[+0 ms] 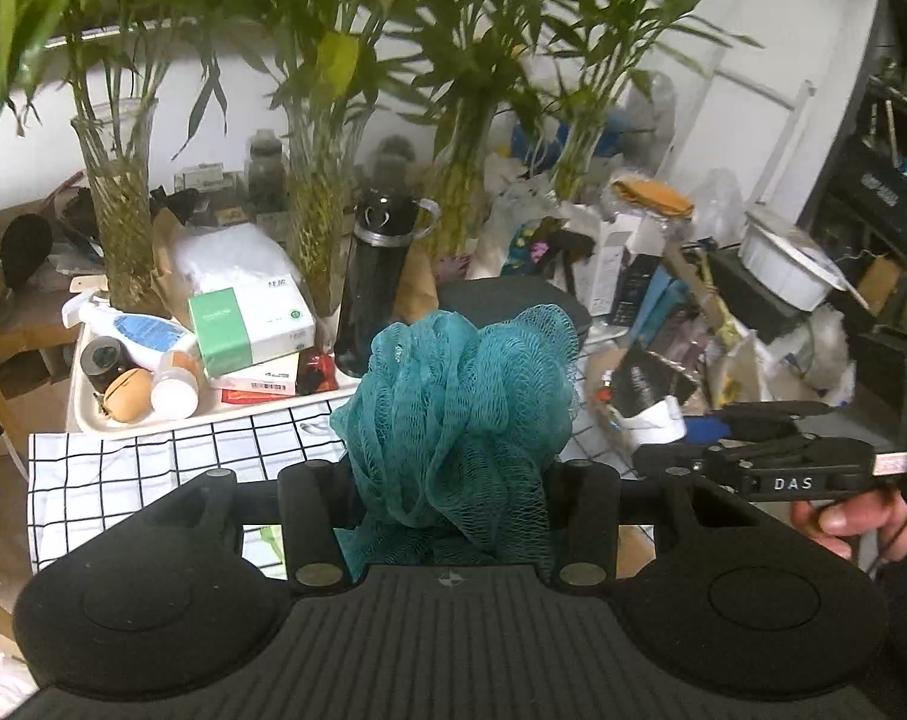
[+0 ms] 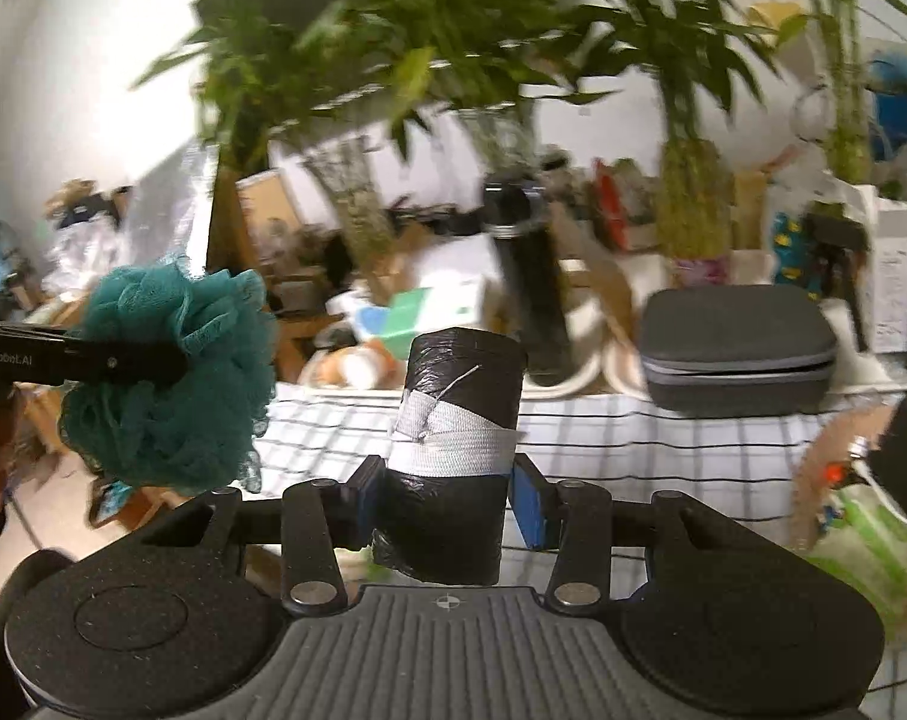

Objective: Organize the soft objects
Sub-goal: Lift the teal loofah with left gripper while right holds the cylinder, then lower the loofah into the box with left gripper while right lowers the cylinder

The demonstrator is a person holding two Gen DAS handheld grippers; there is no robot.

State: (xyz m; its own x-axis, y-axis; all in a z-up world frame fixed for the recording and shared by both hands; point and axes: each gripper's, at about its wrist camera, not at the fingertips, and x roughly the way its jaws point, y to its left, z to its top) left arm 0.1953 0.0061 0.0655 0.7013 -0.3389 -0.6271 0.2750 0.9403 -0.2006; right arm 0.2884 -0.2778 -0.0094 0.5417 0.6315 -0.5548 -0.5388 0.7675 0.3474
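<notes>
A teal mesh bath puff (image 1: 459,414) bulges up between the fingers of my left gripper (image 1: 447,498), which is shut on it above the checked cloth (image 1: 153,468). In the right wrist view the same puff (image 2: 165,384) hangs at the left with the left gripper's finger across it. My right gripper (image 2: 447,504) is shut on a black roll of plastic bags (image 2: 459,450) bound with a grey band; blue pads press its sides. The right gripper also shows in the left wrist view as a black tool (image 1: 801,468) held by a hand (image 1: 843,522) at the right.
A white tray (image 1: 111,426) holds bottles and boxes at the back left. A black flask (image 1: 375,288) and glass vases of bamboo (image 1: 123,228) stand behind. A dark zip case (image 2: 735,348) sits at the table's far right, with clutter beyond.
</notes>
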